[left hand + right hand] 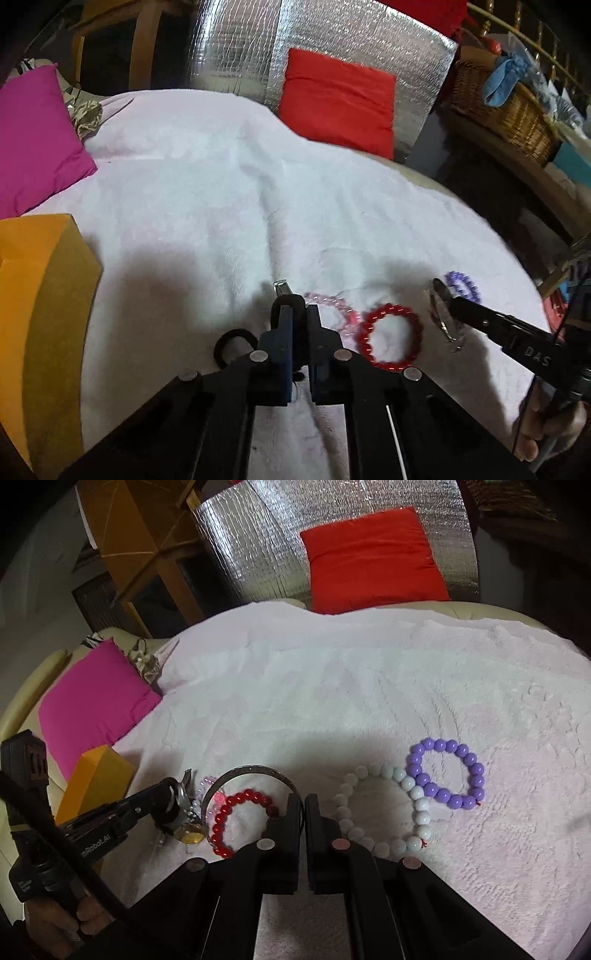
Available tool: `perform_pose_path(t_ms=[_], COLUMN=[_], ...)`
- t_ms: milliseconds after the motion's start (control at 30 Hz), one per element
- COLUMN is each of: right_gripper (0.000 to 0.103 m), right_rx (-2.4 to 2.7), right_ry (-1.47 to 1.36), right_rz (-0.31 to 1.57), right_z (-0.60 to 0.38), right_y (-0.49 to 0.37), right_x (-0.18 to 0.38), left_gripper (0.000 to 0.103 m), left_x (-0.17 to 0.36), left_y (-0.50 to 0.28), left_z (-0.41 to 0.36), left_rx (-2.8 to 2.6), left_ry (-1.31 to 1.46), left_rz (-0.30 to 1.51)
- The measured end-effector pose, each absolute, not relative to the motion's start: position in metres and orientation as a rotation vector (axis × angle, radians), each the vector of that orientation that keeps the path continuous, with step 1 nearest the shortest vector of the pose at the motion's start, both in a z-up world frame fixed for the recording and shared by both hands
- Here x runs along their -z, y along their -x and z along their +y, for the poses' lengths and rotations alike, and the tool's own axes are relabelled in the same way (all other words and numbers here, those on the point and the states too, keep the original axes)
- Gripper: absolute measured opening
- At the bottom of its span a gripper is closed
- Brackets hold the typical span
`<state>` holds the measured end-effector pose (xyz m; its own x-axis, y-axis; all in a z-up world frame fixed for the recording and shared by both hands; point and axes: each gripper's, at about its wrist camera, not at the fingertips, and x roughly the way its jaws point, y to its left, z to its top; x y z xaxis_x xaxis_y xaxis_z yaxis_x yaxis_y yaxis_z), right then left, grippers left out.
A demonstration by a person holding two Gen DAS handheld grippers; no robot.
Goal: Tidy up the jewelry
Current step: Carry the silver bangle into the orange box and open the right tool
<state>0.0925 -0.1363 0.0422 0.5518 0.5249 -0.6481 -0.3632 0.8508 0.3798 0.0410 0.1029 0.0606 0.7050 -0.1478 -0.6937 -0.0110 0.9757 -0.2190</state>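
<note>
My left gripper is shut on a wristwatch with a black strap and metal clasp; the right wrist view shows its gold face hanging from the left gripper. My right gripper is shut on the rim of a silver bangle, which arches over a red bead bracelet. On the white towel also lie a white bead bracelet, a purple bead bracelet and a pale pink one. The left wrist view shows the right gripper holding the bangle beside the red bracelet.
An orange box stands at the towel's left edge, with a magenta cushion behind it. A red cushion leans on a silver foil panel at the back. A wicker basket sits off to the right. A hand grips the right tool.
</note>
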Motion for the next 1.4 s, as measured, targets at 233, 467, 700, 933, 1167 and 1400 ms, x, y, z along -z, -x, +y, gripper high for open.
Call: perform_pose_path(t_ms=[233,467,700,933,1167,1400], right_gripper=[0.003,0.003,0.003,0.003,0.003,0.003], right_rx=[-0.575,-0.619,-0.692,-0.831,-0.953,-0.936], right_ry=[-0.247,-0.249,-0.224,-0.144,0.028,0.281], right_rz=[0.784,0.766,0.737,0.732,0.778,0.921], right_z=[-0.138,-0.118,-0.079,-0.001,0.121,0.215], right_y=[-0.081,-0.066,-0.040,0.000,0.038,0.054], right_x=[-0.060,-0.073,-0.094,-0.113,-0.117,-0.089], left_gripper=[0.007,0.007,0.007,0.007,0.007,0.007], left_x=[-0.096,-0.127,-0.157,-0.174,-0.129,-0.083], left_y=[-0.011,0.033,0.079,0.155,0.188,0.189], left_z=[0.115,0.123,0.145,0.192,0.256,0.283], left_rx=[0.130,0.135,0.036,-0.176,-0.351,-0.433], left_ry=[0.291,0.333,0.352,0.286,0.297,0.345], left_rz=[0.694,0.626,0.570,0.534,0.664,0.794])
